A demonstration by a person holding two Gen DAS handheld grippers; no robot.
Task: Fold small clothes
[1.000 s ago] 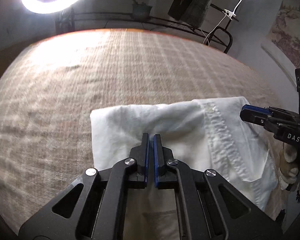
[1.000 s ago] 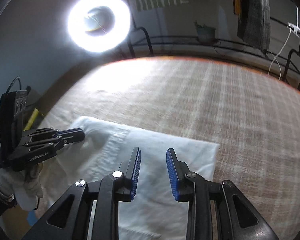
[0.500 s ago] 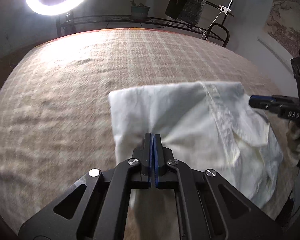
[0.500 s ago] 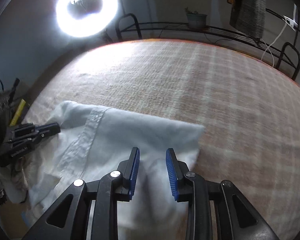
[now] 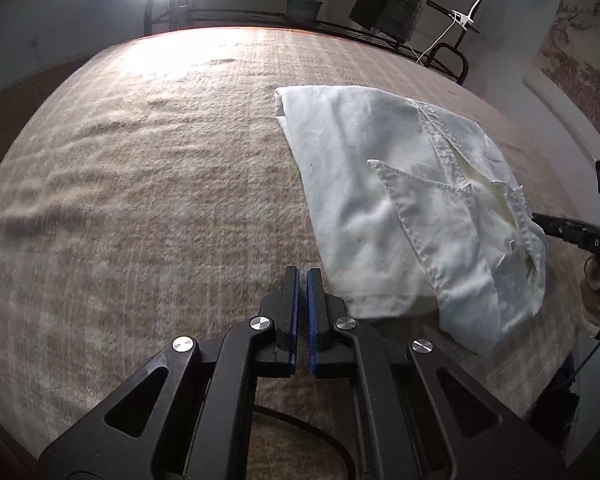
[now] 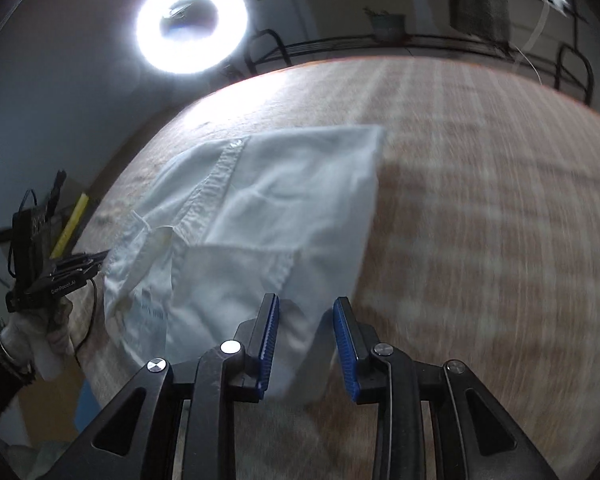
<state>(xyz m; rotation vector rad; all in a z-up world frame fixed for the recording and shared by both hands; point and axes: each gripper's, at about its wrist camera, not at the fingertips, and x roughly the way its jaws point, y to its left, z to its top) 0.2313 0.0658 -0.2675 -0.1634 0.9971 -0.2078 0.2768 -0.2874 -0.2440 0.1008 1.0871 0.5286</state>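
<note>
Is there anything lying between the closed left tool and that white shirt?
Nothing: in the left wrist view, only bare plaid blanket separates the left tool from the shirt.

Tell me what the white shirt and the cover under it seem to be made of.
The shirt: thin woven cloth, probably cotton, matte; it shows soft creases, stitched seams and a button placket. The cover: thick fuzzy fabric, perhaps wool or fleece, with a faint beige check and a napped, rippled surface. Neither fibre can be told for certain.
</note>
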